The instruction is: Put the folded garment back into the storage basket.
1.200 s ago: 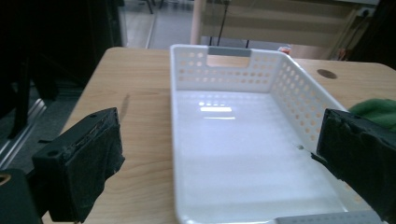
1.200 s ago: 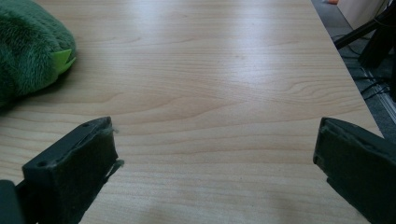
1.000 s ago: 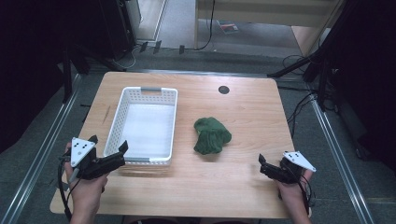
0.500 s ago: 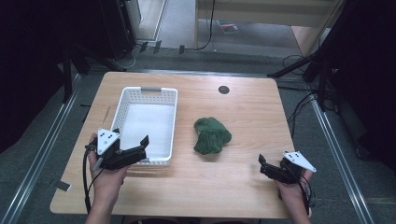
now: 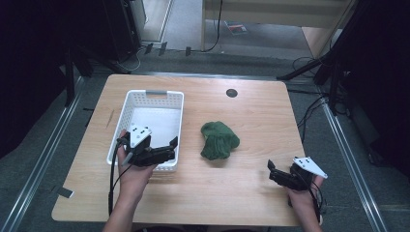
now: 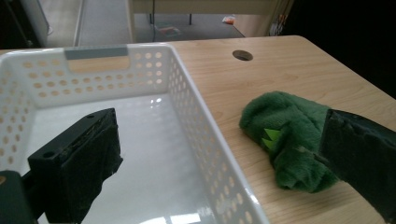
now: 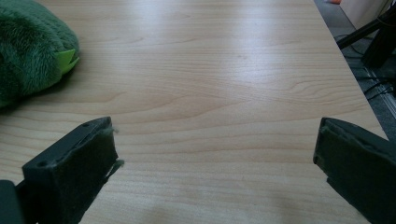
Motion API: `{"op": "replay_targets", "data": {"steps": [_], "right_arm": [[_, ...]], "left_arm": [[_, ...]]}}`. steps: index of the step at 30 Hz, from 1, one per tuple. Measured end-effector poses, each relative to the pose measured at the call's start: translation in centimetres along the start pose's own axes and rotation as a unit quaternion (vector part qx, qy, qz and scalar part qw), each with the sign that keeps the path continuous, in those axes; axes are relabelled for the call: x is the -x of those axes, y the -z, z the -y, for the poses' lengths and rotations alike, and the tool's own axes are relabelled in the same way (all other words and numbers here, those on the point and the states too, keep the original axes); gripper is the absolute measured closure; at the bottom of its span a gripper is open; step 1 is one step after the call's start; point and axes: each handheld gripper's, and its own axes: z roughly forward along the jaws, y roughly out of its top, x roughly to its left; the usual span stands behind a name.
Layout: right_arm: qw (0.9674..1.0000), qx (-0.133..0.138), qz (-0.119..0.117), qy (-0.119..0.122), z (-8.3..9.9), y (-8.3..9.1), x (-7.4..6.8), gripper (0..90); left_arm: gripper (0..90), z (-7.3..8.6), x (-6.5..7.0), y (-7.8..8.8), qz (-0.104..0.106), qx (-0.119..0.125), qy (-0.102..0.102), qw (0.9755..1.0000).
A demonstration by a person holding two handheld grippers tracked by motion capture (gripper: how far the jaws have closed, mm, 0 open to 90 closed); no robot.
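- Wooden table (image 5: 251, 121), light grain, round dark hole (image 5: 231, 93) near the 12 o'clock edge.
- White perforated plastic basket (image 5: 126, 108) at 9 o'clock of table centre, nothing inside; grey handle strip on its far wall.
- Green plush toy (image 5: 218, 140) lying on the wood near centre, just beside the basket at its 3 o'clock, not touching; small lime felt bit shows in the left gripper view.
- Left gripper (image 5: 170, 147) over the basket's near 5 o'clock corner, jaws spread wide, empty, pointing toward 3 o'clock at the toy.
- Right gripper (image 5: 270, 170) at 4 o'clock of the table, low over bare wood, jaws wide, empty; toy at its 10 o'clock.
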Motion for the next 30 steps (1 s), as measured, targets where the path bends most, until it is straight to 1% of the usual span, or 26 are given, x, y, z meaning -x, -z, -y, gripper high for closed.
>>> {"op": "replay_targets", "data": {"steps": [5, 8, 10, 16, 20, 23, 30], "right_arm": [[1.0, 0.0, -0.001, 0.0, 0.0, 0.0, 0.0, 0.0], [1.0, 0.0, -0.001, 0.001, 0.0, 0.0, 0.0, 0.0], [1.0, 0.0, -0.001, 0.001, 0.0, 0.0, 0.0, 0.0], [1.0, 0.0, -0.002, 0.0, 0.0, 0.0, 0.0, 0.0], [1.0, 0.0, -0.002, -0.001, 0.0, 0.0, 0.1, 0.0], [1.0, 0.002, -0.004, -0.002, 0.0, 0.0, 0.1, 0.0], [1.0, 0.001, -0.005, -0.005, 0.0, 0.0, 0.1, 0.0]], "left_arm": [[0.0, -0.6, 1.2, -0.9, 0.007, -0.008, -0.005, 0.9999], [0.0, -0.9, 1.9, -1.4, 0.013, -0.01, -0.005, 0.9999], [0.0, -1.1, 2.4, -1.8, 0.017, -0.016, -0.009, 0.9997], [0.0, -1.3, 3.7, -3.0, 0.026, -0.029, -0.01, 0.9992], [0.0, -1.4, 4.5, -4.1, 0.025, -0.042, -0.007, 0.9988], [0.0, -1.3, 5.3, -4.8, 0.026, -0.051, -0.008, 0.9983], [0.0, -1.2, 7.3, -6.6, 0.038, -0.065, -0.012, 0.9971]]}}
